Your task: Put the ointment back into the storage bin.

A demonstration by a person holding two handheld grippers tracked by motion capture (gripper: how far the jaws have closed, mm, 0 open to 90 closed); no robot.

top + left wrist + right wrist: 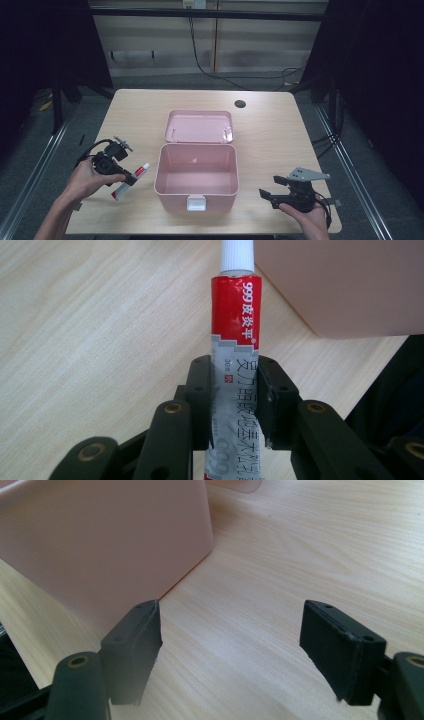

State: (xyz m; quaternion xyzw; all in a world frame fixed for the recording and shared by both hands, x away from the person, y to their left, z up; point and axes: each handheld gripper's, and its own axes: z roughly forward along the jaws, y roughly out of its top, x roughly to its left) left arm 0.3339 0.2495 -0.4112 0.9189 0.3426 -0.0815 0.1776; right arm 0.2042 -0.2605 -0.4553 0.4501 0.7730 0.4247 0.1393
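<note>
Here, ointment tube (235, 365) clamped between left jaws

A pale wooden table (270, 135) with a round cable hole (240, 104) stands on grey floor (165, 80); behind it, beige wall panels (165, 37), trailing black cables (200, 60), dark curtains (385, 75) flanking.
</note>
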